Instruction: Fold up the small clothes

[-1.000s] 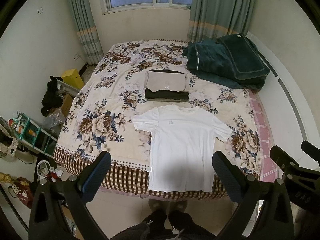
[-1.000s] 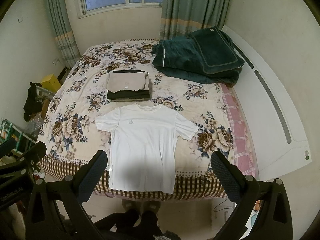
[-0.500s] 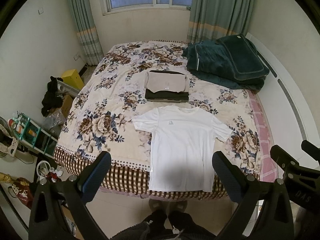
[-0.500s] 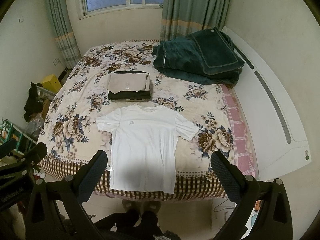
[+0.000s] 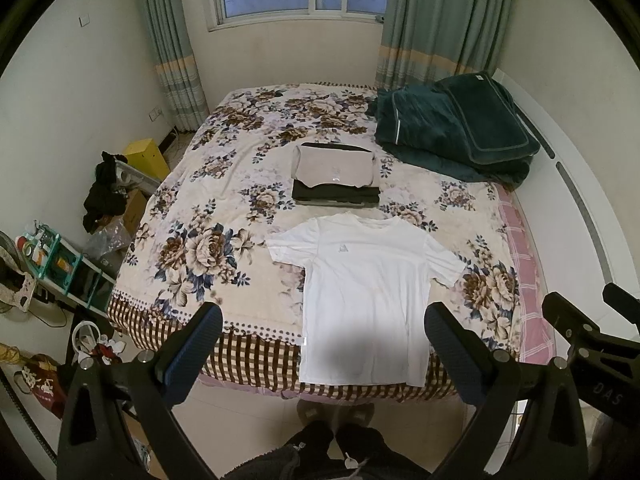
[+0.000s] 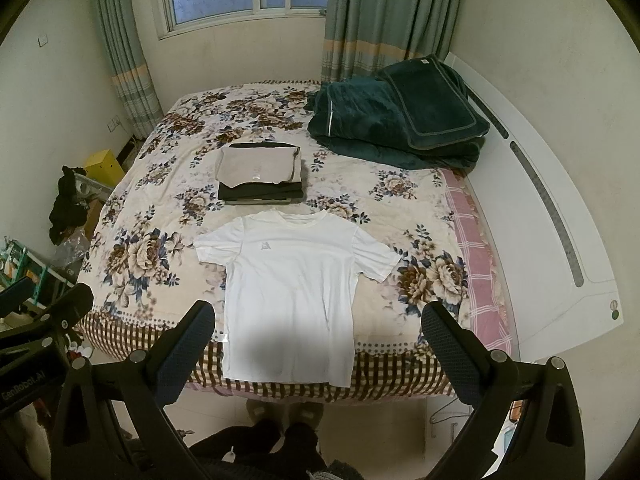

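White t-shirt (image 5: 366, 300) lies flat and face up on the bed (image 5: 192, 248), at the near edge, hem hanging a little over the checked border, collar toward the bed's middle. Both sleeves spread out, no fold in it yet. Same shirt in the right view (image 6: 292, 292), same layout.

Just beyond the collar, toward the bed centre: folded stack (image 5: 335, 178), a beige piece on top of dark ones. Looks like finished items, so part of the batch is done. Dark green blanket (image 5: 456, 128) bundled at the far right corner, not part of the job as far as I can tell.

Left tool (image 5: 322, 342) held above the near edge, fingers wide apart, gripping nothing. Right tool (image 6: 316, 340) likewise, fingers wide apart and nothing between them, well above the shirt. Neither touches fabric.

Progress guess: this shirt is laid out and smoothed, folding not started. Left to do: sleeves/sides in, fold lengthwise, move onto the stack. No other unfolded small clothes visible on the bed.
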